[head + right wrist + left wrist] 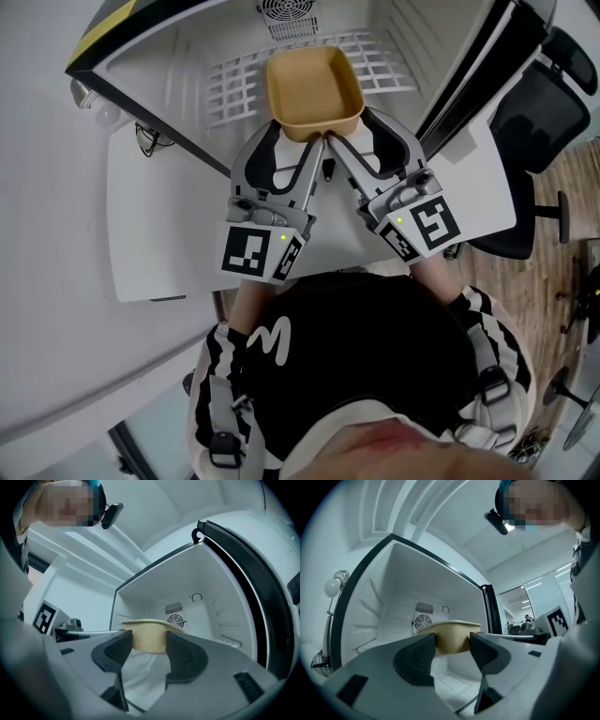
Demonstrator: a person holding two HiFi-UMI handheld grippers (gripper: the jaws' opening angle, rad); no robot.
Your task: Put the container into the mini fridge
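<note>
A tan square container [314,89] hangs in front of the open mini fridge, above its white wire shelf [234,89]. My left gripper [295,139] and right gripper [352,131] both meet its near wall side by side, each shut on it. In the left gripper view the container [450,637] fills the gap between the dark pads [415,660] of the left gripper [452,651]. The right gripper view shows the same container [149,637] caught between the pads of the right gripper [147,651]. Below and behind the container the white fridge interior shows.
The fridge's back wall carries a round fan grille [423,620] [176,619]. Its open door [103,37] stands at the left and a black frame edge [469,84] at the right. A white cabinet top [159,234] lies left, and a black office chair [539,112] stands right.
</note>
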